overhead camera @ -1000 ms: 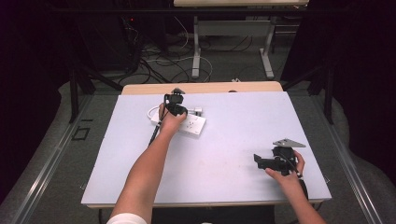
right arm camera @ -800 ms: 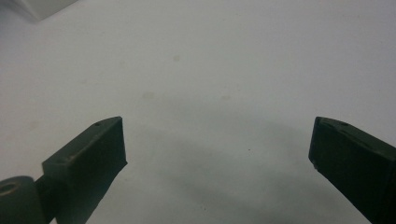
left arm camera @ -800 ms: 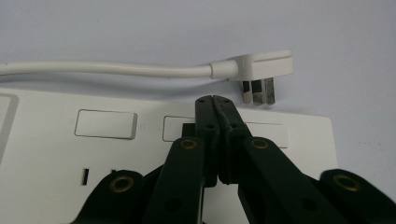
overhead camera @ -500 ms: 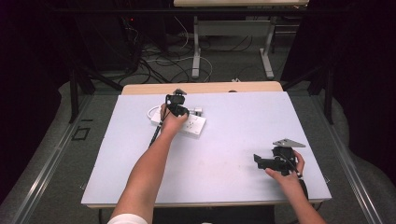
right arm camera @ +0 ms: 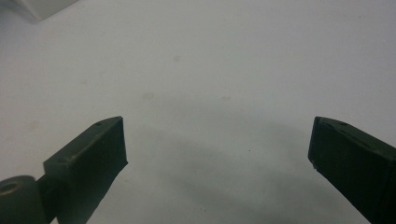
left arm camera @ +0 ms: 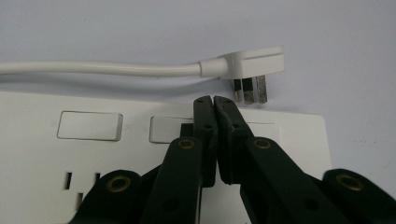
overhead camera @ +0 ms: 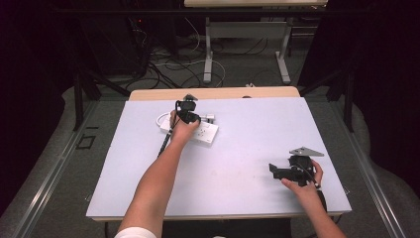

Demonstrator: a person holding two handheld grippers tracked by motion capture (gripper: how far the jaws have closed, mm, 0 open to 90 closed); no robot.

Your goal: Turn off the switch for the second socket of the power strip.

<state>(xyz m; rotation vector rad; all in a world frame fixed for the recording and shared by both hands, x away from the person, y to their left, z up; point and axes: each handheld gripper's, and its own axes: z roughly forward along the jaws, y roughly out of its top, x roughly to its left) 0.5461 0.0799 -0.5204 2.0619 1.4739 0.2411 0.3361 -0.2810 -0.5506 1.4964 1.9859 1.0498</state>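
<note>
Here, in the high view, your left gripper point(overhead camera: 190, 117) sits over the white power strip point(overhead camera: 207, 136), which lies on the far left part of the bench point(overhead camera: 237, 163), with its white cable point(overhead camera: 162, 119) looping out on the far side. Your right gripper point(overhead camera: 277, 171) rests near the bench's right front corner, well apart from the strip, its grey plate on top. In the left gripper view, your left gripper point(left arm camera: 213, 100) has its fingers point(left arm camera: 203, 116) pressed together with nothing between them, tips down on the top face of the power strip point(left arm camera: 56, 154) right at a rocker switch point(left arm camera: 170, 129); a second switch point(left arm camera: 88, 125) lies to the left of them. Just beyond the tips, off the strip's far edge, the white plug point(left arm camera: 252, 63) lies on the bench with its metal pins pointing toward the strip, its cable point(left arm camera: 98, 68) running off to the left. In the right gripper view, your right gripper point(right arm camera: 217, 144) has its fingers point(right arm camera: 100, 144) spread wide over bare bench point(right arm camera: 210, 70), holding nothing; a white corner point(right arm camera: 44, 7), probably the strip, shows at the upper left, far from them.
</note>
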